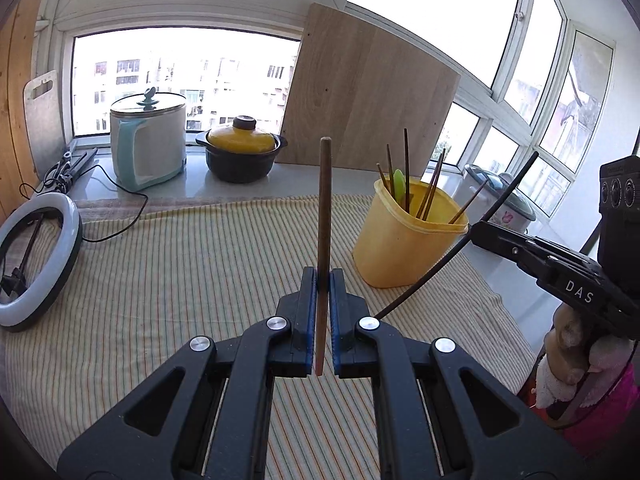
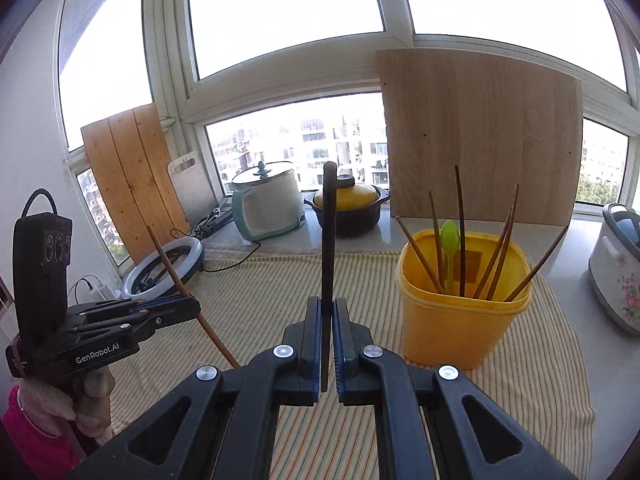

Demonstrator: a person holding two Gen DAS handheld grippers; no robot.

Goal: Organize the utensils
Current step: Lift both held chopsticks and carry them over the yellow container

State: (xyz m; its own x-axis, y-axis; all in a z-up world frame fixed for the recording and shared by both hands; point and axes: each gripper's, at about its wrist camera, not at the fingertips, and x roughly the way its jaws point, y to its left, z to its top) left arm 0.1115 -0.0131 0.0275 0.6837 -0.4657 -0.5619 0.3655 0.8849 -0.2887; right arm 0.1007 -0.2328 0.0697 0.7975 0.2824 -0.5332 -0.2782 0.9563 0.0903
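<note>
While both hands hang above the striped cloth (image 1: 160, 280), I note each gripper carries one chopstick. My left gripper (image 1: 323, 280) is clenched on a brown wooden chopstick (image 1: 325, 208); from its own camera the stick's long axis runs straight up the frame, the rounded end pointing up toward the window, the lower end poking out below the pads. From the right wrist camera the same stick (image 2: 176, 280) reads as a steep diagonal, upper end leaning left toward the ring light (image 2: 160, 264), lower end slanting down toward the cloth, with the left gripper (image 2: 192, 307) clamping it near its middle.

My right gripper (image 2: 328, 308) has its jaws clamped on a dark, nearly black chopstick (image 2: 329, 232). Its long axis is vertical in that view, the top end in line with the yellow-lidded pot (image 2: 352, 204) on the sill. From the left wrist camera this dark stick (image 1: 472, 240) lies as a long diagonal, upper end up-right toward the window, lower end down-left over the cloth, and the right gripper (image 1: 480, 232) grips it about midway.

Neither stick touches the yellow container (image 2: 456, 328). That tub stands upright on the cloth, right of the dark stick, holding several brown chopsticks (image 2: 496, 260) fanned outward and a green spoon (image 2: 448, 240) standing handle-down. A wooden board (image 2: 480, 136) leans against the window behind it.
</note>
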